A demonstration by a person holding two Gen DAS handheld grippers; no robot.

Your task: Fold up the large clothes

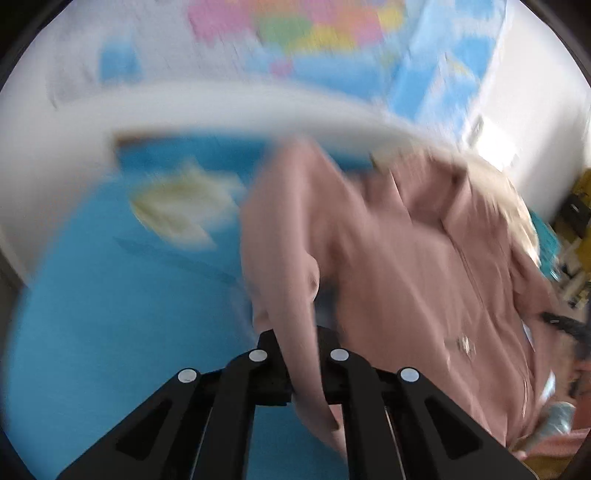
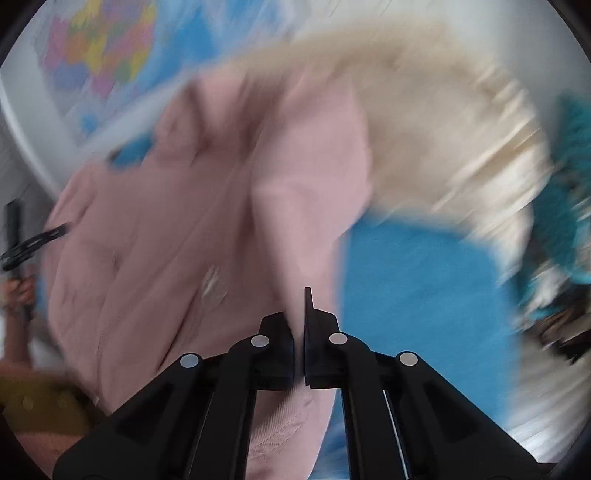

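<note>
Pink fabric fills both views: a large dusty-pink zip-front garment (image 1: 424,258) lies spread on a bright blue bed sheet (image 1: 110,295), w/ a zip line running down its middle. Both pics are heavily motion-blurred, so fine detail can't be made out.

Left wrist view: the black two-finger left gripper (image 1: 297,354) has its jaws pressed together on a strip of the pink garment, prob. a sleeve, which runs between the fingers and hangs down toward the near edge. The garment's main body sits to the right and far side of that gripper. A cream-coloured patch printed on the sheet (image 1: 181,206) shows far left. Beyond the sheet a white curved bed rail (image 1: 221,110) crosses the view, and past it a multi-coloured wall map (image 1: 295,29).

Right wrist view: the black two-finger right gripper (image 2: 299,325) also has its jaws pinched tight on a fold of the pink garment (image 2: 166,221), the cloth passing between the fingers and trailing near-side below them. A cream fluffy blanket (image 2: 443,129) lies far right, touching the garment's edge. At far left a person's hand (image 2: 22,291) is visible.
</note>
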